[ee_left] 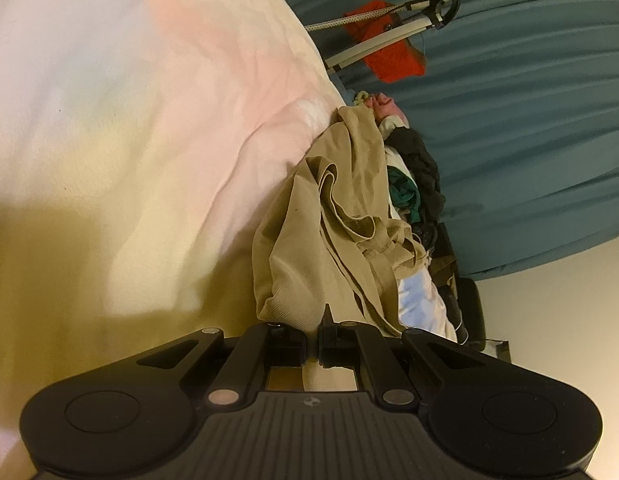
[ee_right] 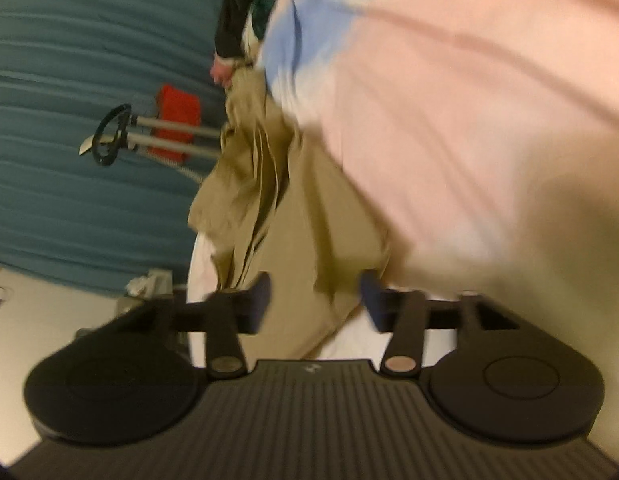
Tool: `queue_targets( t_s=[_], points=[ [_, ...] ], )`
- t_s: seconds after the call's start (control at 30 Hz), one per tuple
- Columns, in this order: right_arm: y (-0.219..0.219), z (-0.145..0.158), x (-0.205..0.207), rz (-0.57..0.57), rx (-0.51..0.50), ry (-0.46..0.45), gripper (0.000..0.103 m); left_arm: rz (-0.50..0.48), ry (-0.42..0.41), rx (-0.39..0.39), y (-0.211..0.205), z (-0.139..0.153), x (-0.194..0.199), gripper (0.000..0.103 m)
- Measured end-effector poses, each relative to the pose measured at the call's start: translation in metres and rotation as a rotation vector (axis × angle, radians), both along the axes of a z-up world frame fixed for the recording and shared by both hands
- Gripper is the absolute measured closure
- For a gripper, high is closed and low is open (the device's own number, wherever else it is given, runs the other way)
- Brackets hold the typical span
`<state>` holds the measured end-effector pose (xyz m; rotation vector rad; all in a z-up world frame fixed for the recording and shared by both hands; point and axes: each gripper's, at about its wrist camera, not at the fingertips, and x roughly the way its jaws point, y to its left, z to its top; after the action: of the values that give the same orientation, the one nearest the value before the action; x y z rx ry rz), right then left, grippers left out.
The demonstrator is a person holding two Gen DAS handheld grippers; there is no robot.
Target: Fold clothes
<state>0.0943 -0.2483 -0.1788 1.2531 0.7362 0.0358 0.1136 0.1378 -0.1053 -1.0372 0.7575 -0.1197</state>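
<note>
The khaki trousers (ee_left: 341, 240) lie crumpled on the bed, over the pale pink and cream cover (ee_left: 149, 120), close to the edge of the bed that faces the teal curtain (ee_left: 529, 140). A heap of other clothes (ee_left: 413, 184), dark, green and white, sits against the far end of the trousers.

The left hand-held gripper (ee_left: 313, 344) has its jaws together, and a fold of the khaki cloth runs down into the narrow gap between them; it appears clamped on that edge of the trousers, which bunch up directly ahead of it.

The right hand-held gripper (ee_right: 315, 300) stands with its jaws apart. The khaki cloth (ee_right: 293, 220) passes between the two fingers, but neither pad presses on it. This view is blurred, so fine creases cannot be read.

In both views the long axis of the garment runs straight away from the hand-held grippers, toward the heap of clothes at the far end. The near end lies at both tools, one holding and one free.

Judgement: the coming move turns on the right hand-held gripper closing on the cloth already lying in its span, beside the left one's hold, so that the near edge can be lifted evenly. The garment is not yet spread flat, and the folding proper is not begun.
</note>
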Motion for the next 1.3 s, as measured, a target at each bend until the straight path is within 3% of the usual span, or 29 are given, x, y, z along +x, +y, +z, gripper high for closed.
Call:
queue_targets(
  t_s=[0.17,0.23,0.43,0.47,0.53,0.6,0.83,1.3],
  points=[
    [0.009,-0.028,0.004,0.016,0.187,0.018,0.048,-0.005,0.0,0.007,0.0,0.001,0.0,0.098],
    [0.011,-0.034,0.011,0.014,0.166,0.028,0.048,-0.006,-0.002,-0.006,0.001,0.001,0.0,0.098],
    [0.026,-0.04,0.037,0.115,0.134,-0.064,0.053,-0.006,-0.009,-0.016,0.002,0.001,0.0,0.098],
    [0.03,-0.038,0.039,0.129,0.103,-0.072,0.057,-0.006,-0.012,-0.018,0.002,0.001,-0.001,0.098],
    [0.033,-0.035,0.038,0.12,0.043,-0.065,0.081,-0.011,-0.017,-0.023,0.002,0.001,-0.001,0.098],
    [0.032,-0.034,0.036,0.098,0.016,-0.055,0.088,-0.021,-0.023,-0.03,0.001,0.001,-0.001,0.098],
    [0.02,-0.02,0.026,-0.022,-0.041,-0.088,0.092,-0.039,-0.065,-0.012,-0.004,0.009,-0.004,0.098],
    [-0.013,-0.02,0.009,-0.223,-0.098,-0.024,0.096,-0.026,-0.017,-0.029,0.0,0.0,0.003,0.098]
  ],
)
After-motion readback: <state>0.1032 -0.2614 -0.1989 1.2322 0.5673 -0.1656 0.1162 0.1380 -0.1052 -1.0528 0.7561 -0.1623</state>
